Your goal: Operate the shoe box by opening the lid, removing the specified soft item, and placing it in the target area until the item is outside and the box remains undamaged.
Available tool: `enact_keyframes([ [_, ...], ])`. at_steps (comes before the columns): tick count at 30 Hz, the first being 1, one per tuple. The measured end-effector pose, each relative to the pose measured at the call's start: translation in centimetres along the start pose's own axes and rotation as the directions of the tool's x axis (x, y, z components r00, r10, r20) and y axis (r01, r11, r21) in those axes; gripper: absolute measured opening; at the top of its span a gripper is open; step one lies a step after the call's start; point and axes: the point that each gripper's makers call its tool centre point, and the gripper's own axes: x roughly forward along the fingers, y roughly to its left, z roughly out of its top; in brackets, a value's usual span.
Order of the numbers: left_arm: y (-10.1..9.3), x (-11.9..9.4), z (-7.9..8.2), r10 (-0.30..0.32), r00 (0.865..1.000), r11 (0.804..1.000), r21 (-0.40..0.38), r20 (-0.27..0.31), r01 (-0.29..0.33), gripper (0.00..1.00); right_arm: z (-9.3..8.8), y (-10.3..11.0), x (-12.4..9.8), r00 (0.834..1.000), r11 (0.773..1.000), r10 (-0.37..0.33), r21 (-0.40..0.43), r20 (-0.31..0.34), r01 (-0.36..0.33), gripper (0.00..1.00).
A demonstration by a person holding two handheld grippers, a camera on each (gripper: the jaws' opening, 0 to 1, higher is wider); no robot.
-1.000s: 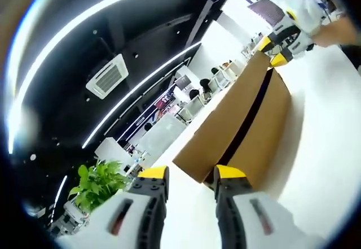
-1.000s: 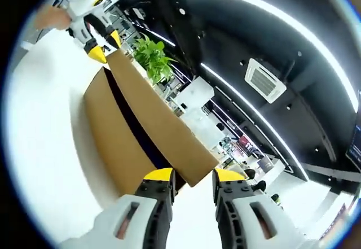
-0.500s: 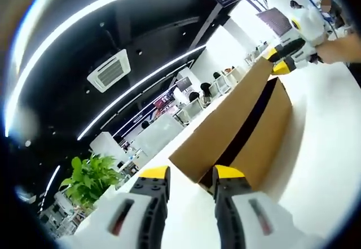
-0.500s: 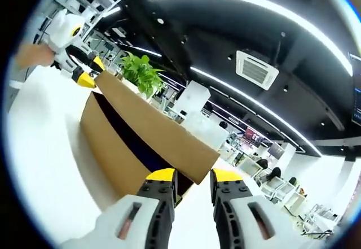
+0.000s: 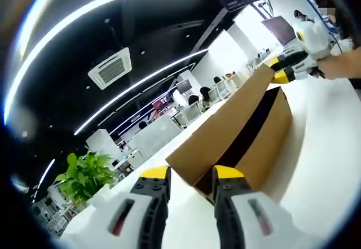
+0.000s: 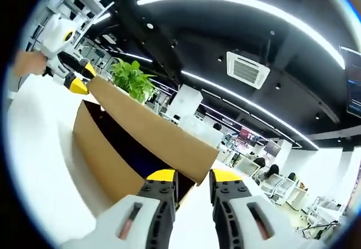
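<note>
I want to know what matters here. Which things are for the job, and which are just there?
For the job:
box
lid
left gripper
right gripper

Just there:
plant
ceiling vent
white table

The right claw grips the near corner of the shoe box lid, raised above a dark gap. At the far corner sits the left claw (hand behind it). A white worktop lies underneath.

Matt brown cardboard shoe box on glossy white table.
</note>
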Motion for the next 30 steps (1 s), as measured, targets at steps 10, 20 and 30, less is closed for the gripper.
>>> enact_keyframes([
  [10, 0.4, 0.2, 0.7, -0.018, 0.999, 0.996, -0.084, 0.037, 0.021, 0.32, 0.9, -0.8, 0.7, 1.000, 0.996, -0.024, 0.092, 0.019, 0.022, 0.20],
  [20, 0.3, 0.1, 0.9, -0.033, 0.998, 0.989, -0.146, 0.054, 0.040, 0.33, 0.5, -0.7, 1.1, 0.999, 0.995, -0.033, 0.094, 0.017, 0.031, 0.19],
  [30, 0.3, 0.1, 0.8, -0.031, 0.998, 0.989, -0.140, 0.052, 0.038, 0.32, 0.9, -1.8, 1.7, 0.995, 0.989, -0.104, 0.106, 0.012, 0.102, 0.09],
])
